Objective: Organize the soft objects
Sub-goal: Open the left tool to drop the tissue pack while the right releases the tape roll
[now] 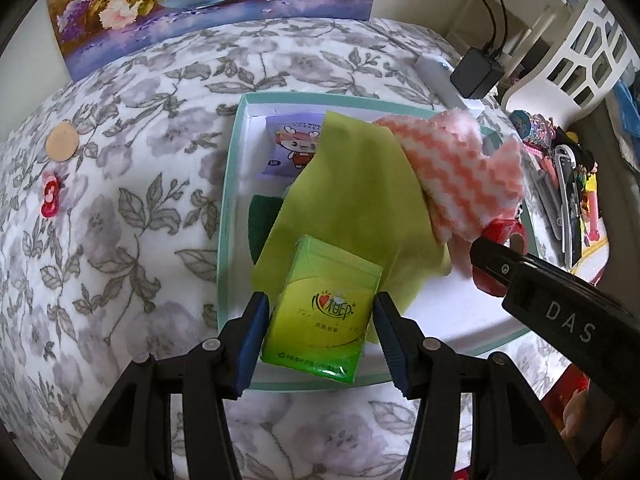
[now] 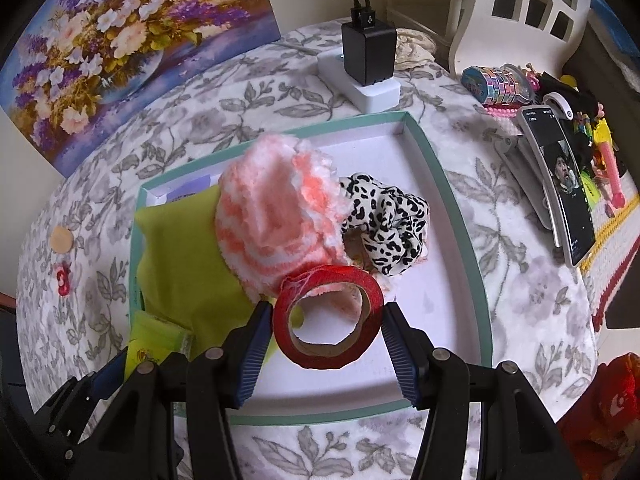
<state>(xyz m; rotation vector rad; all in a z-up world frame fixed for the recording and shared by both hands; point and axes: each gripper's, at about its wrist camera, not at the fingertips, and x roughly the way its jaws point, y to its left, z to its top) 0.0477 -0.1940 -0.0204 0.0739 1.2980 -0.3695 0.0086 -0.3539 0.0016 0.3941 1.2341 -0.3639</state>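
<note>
A white tray with a teal rim [image 1: 228, 184] [image 2: 460, 216] lies on the floral cloth. In it are a lime green cloth [image 1: 360, 200] [image 2: 180, 256], a pink-and-white fluffy cloth [image 1: 452, 176] [image 2: 272, 208], a leopard-print scrunchie [image 2: 388, 220], a purple wipes pack [image 1: 288, 148] and a dark green item [image 1: 260, 216]. My left gripper [image 1: 320, 340] holds a green tissue pack [image 1: 324, 312] [image 2: 156, 340] between its jaws over the tray's near edge. My right gripper [image 2: 326, 340] [image 1: 496, 268] holds a red tape roll [image 2: 328, 316] [image 1: 504, 236] above the tray.
A flower painting [image 1: 200, 4] [image 2: 120, 48] leans at the back. A white power strip with a black charger [image 1: 476, 72] [image 2: 368, 52] lies behind the tray. A phone [image 2: 568, 188], toys [image 2: 500, 80] and a white basket [image 1: 580, 48] are at the right. A round tan disc [image 1: 61, 145] and a red figure [image 1: 50, 199] lie left.
</note>
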